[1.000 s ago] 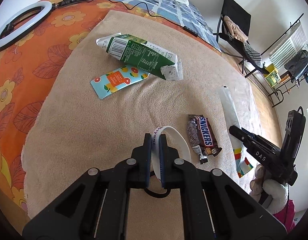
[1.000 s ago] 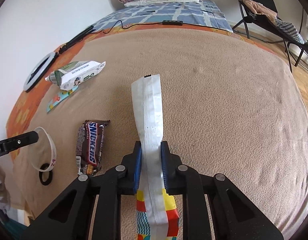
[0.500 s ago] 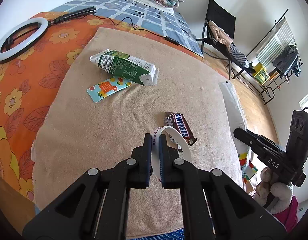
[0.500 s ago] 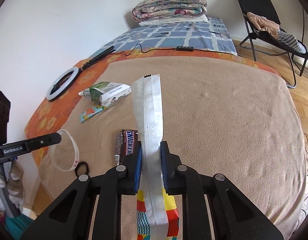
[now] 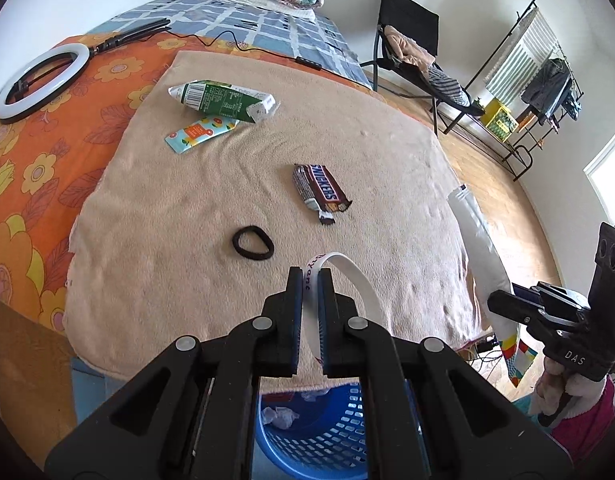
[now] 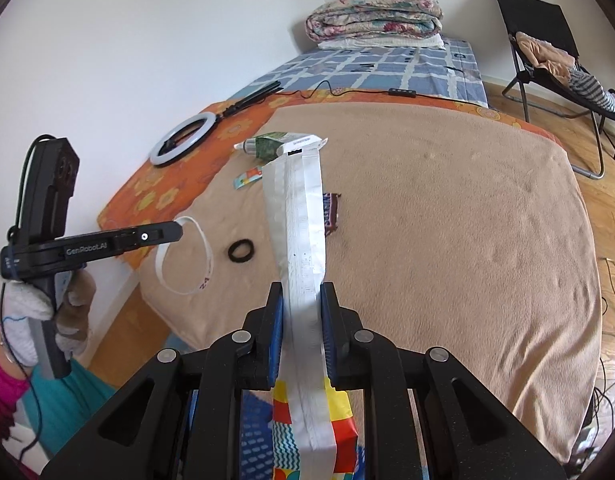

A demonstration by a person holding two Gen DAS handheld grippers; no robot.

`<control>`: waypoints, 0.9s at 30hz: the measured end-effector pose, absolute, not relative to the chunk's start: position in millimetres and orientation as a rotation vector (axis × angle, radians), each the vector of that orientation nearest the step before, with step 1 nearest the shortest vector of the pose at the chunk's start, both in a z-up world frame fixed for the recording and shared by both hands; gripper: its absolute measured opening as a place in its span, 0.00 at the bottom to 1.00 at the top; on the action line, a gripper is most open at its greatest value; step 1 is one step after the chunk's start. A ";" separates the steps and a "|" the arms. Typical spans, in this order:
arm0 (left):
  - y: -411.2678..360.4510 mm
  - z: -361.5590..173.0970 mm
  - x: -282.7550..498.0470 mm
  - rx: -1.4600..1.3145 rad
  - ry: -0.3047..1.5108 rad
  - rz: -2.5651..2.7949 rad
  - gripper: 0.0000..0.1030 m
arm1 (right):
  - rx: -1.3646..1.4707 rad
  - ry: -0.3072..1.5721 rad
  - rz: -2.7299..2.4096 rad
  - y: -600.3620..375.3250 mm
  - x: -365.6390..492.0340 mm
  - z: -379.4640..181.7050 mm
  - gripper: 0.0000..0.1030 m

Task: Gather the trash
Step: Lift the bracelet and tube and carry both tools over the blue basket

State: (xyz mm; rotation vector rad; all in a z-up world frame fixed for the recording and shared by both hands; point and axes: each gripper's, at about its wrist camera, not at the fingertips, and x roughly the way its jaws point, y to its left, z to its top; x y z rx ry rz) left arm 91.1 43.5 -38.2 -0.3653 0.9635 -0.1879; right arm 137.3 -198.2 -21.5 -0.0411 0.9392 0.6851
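Note:
My left gripper [image 5: 310, 270] is shut on a white wristband [image 5: 357, 280], held in the air over the bed's near edge; the wristband [image 6: 205, 258] also hangs from it in the right wrist view. My right gripper [image 6: 301, 286] is shut on a long silver wrapper [image 6: 297, 216] with a colourful printed end. A blue basket [image 5: 307, 436] with crumpled paper in it stands below the left gripper. On the tan blanket [image 5: 179, 208] lie a Snickers wrapper [image 5: 319, 190], a green carton [image 5: 223, 100], a small orange-and-blue packet [image 5: 201, 134] and a black hair tie [image 5: 252, 242].
A white ring light [image 5: 41, 80] and its cable lie on the orange flowered sheet at the left. Folded quilts [image 6: 373, 14] sit at the bed's far end. A black chair [image 5: 407, 44] and a clothes rack [image 5: 543, 80] stand on the wooden floor to the right.
Both grippers have drawn back and up from the blanket with their items. The hair tie, hidden under the left gripper before, now shows, and the blue basket has come into view below.

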 end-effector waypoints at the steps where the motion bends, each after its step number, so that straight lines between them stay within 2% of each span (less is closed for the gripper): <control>1: 40.9 -39.9 84.9 -0.363 0.968 -0.194 0.05 | -0.047 0.945 0.692 -200.2 129.2 -21.4 0.15; 14: 9.4 -67.7 27.8 -0.341 1.038 -0.248 0.05 | -0.098 1.099 0.733 -213.8 37.0 -63.3 0.15; 27: -5.0 -115.2 10.9 -0.310 1.143 -0.240 0.05 | -0.123 1.243 0.723 -210.6 8.7 -127.4 0.15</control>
